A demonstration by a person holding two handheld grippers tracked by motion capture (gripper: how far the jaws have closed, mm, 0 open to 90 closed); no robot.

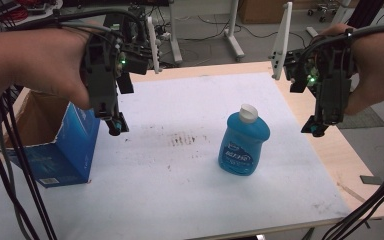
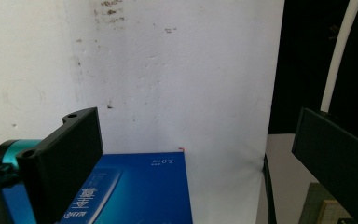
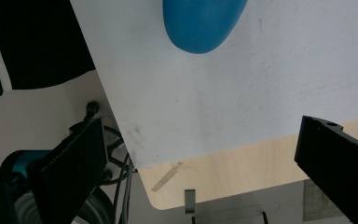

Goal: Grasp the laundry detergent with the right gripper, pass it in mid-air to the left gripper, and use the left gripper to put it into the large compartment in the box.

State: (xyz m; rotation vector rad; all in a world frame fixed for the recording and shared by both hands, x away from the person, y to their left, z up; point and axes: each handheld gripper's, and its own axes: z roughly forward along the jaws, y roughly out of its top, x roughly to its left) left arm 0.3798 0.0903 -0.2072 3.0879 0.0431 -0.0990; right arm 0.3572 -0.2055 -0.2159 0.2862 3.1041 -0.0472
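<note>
Approach step: both grippers, left (image 1: 116, 126) and right (image 1: 316, 127), hover with fingers apart above the surface (image 1: 180, 200); blue bottle (image 1: 244, 142) upright at centre, open box (image 1: 60, 150) at 9 o'clock; next, descend and grasp

Black left gripper (image 1: 116, 127), black right gripper (image 1: 316, 127), teal joints, green lights, dark cables

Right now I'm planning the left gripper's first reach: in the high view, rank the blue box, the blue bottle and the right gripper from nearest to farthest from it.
From the left gripper:
1. Blue box, just below it at the table's left.
2. Blue bottle, mid-table.
3. Right gripper, past the right edge.
</note>
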